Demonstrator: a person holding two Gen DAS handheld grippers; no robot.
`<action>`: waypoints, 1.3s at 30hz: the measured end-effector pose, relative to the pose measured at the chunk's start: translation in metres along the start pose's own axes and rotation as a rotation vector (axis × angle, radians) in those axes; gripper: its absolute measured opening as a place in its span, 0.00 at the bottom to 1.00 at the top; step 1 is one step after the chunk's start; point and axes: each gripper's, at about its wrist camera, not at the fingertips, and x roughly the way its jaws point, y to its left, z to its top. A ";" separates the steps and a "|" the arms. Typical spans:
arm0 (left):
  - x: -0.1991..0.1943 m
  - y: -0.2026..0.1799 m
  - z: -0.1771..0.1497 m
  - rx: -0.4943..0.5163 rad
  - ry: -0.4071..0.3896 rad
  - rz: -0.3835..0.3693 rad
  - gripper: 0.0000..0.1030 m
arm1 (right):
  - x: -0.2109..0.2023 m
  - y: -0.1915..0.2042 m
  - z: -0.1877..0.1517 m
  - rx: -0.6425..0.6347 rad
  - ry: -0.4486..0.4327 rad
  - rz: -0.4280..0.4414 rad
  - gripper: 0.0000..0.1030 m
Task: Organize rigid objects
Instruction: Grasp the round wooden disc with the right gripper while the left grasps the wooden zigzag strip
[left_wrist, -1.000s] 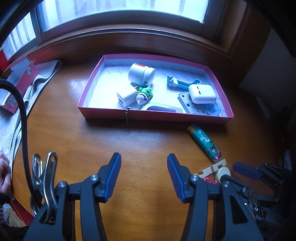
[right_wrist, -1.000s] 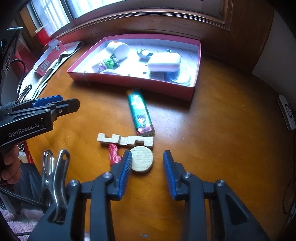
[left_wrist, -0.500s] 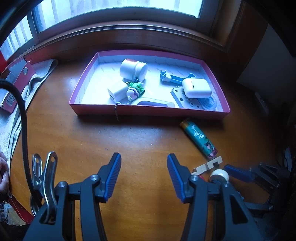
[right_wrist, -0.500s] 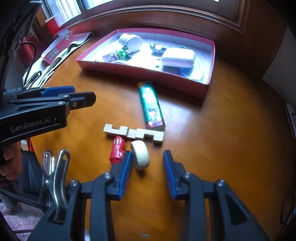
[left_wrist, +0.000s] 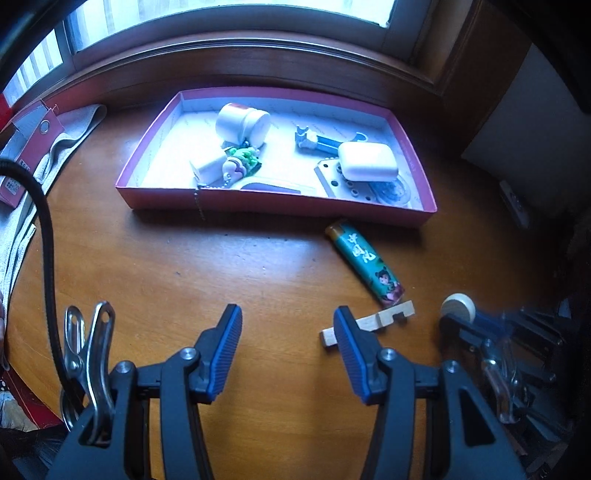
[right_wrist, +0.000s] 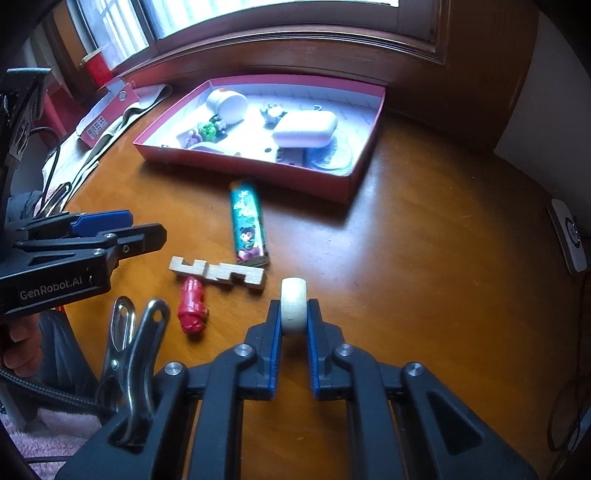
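**Disc clamped; tray holding the sorted pieces**

Right gripper (right_wrist: 294, 314) squeezing a pale wooden disc (right_wrist: 293, 304) on edge between its blue pads, jaws having just closed on it. Disc standing up between the fingertips, near side of the table (right_wrist: 424, 266), just right of the notched wooden block (right_wrist: 218, 272).

Left gripper (left_wrist: 288, 347) hanging with jaws apart, gripping nothing, bare wood between its pads. Seen from the right wrist as a dark claw at the left edge (right_wrist: 110, 236).

Lying in the far red tray (left_wrist: 273, 205), white inside:
- a white jar (left_wrist: 242, 123) on its side, far left part
- a small white cube (left_wrist: 208, 168) and a green-and-pink charm (left_wrist: 242, 162) touching it, its bead chain (left_wrist: 199, 203) trailing over the near wall onto the table
- a blue figure-topped stick (left_wrist: 321, 142) toward the middle
- a white rounded case (left_wrist: 367, 162) on the right, sitting on a perforated grey plate (left_wrist: 334, 179) and a clear round piece (left_wrist: 391, 190)
- a flat grey-purple item (left_wrist: 271, 186) against the near wall, kind unclear

Lying outside the tray: a green printed tube (right_wrist: 247, 225) just near of the tray wall, its near end touching the block; a red figure (right_wrist: 192, 312) just near of the block's left part.

Resting far left on the table: a grey cloth (left_wrist: 55, 147) and a red-and-white carton (left_wrist: 26, 147).
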 end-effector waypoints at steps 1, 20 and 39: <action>-0.001 -0.004 0.000 0.000 0.001 -0.006 0.54 | -0.002 -0.004 -0.001 0.001 0.001 -0.003 0.13; 0.018 -0.055 -0.009 -0.105 0.028 0.029 0.87 | -0.012 -0.070 -0.016 0.022 0.031 0.017 0.13; 0.033 -0.057 -0.011 -0.169 0.026 0.067 0.88 | -0.006 -0.079 -0.016 0.013 0.032 0.072 0.13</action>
